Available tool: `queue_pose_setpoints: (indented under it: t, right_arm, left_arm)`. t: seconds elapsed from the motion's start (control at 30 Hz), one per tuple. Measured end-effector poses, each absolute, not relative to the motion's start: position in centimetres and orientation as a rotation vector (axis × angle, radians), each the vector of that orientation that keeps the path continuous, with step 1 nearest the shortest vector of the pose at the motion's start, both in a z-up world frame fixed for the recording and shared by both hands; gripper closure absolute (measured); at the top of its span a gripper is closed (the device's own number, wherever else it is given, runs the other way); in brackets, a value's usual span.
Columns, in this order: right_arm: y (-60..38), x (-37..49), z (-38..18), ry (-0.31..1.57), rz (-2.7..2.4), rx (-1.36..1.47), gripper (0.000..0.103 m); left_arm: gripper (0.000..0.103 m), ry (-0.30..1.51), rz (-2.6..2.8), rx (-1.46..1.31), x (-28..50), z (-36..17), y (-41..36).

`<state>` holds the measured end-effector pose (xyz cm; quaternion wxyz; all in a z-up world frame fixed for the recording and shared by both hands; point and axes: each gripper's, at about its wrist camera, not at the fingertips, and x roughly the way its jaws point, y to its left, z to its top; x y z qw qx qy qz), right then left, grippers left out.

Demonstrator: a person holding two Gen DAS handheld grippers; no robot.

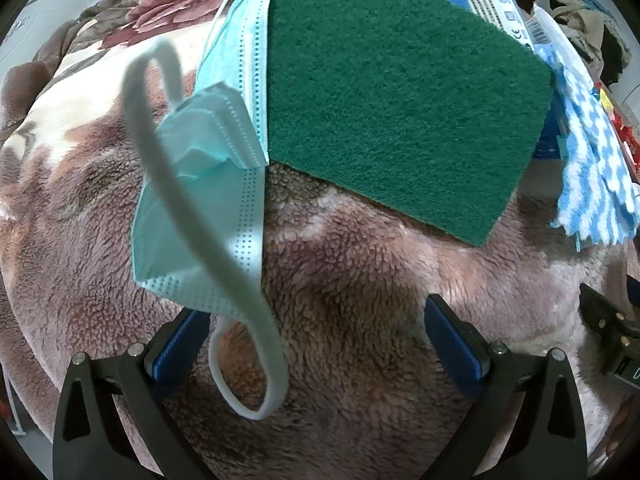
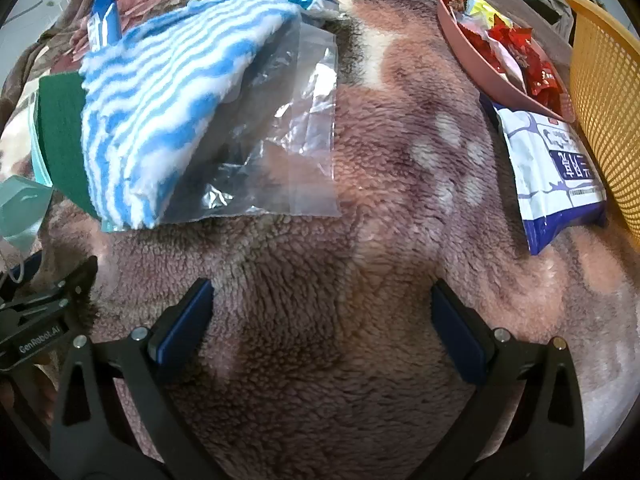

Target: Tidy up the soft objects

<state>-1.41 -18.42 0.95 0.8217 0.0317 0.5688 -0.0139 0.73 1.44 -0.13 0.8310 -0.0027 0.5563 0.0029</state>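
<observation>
Nearest the lenses, left gripper (image 1: 316, 320) and right gripper (image 2: 320, 308) hover over the fleece blanket (image 2: 320, 340), jaws wide apart, empty. Just ahead of left: surgical mask (image 1: 200, 216), its edge under the green scouring pad (image 1: 400, 112). Further right, striped blue-white cloth (image 2: 160, 108) overlaps pad and clear plastic bag (image 2: 280, 152); snack tray (image 2: 500, 64), yellow basket (image 2: 604, 112) beyond.

- Between the left gripper's (image 1: 316, 320) spread fingers lies bare blanket (image 1: 360, 280); the face mask (image 1: 200, 208) and its ear loop (image 1: 256, 360) crowd its left finger, the green scouring pad (image 1: 400, 92) blocks ahead.
- Ahead of the right gripper (image 2: 320, 304), bare fleece runs between the clear bag (image 2: 288, 140) and wipes packet (image 2: 556, 168).
</observation>
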Motion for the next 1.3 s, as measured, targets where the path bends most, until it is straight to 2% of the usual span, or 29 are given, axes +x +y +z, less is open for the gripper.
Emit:
queue_pose_setpoints:
  t: [0.33,0.53,0.6,1.3]
  right_arm:
    - [-20.2,-2.8,3.7,1.143,-0.060,0.032,0.000]
    - [-22.0,-2.8,3.0,1.181,-0.050,0.082,0.000]
    - [-22.5,-3.0,2.7,1.194,-0.043,0.087,0.000]
    - [-23.2,-2.7,2.1,1.201,-0.038,0.085,0.000]
  left_arm:
    - [0.000,1.150,-0.017,-0.018,-1.2,-0.8,3.9]
    - [0.000,1.159,-0.013,-0.012,-1.1,-1.2,3.7]
    - [0.000,1.166,0.000,-0.008,0.2,-1.0,1.4]
    - [0.000,1.162,0.001,-0.005,0.2,-1.0,1.2]
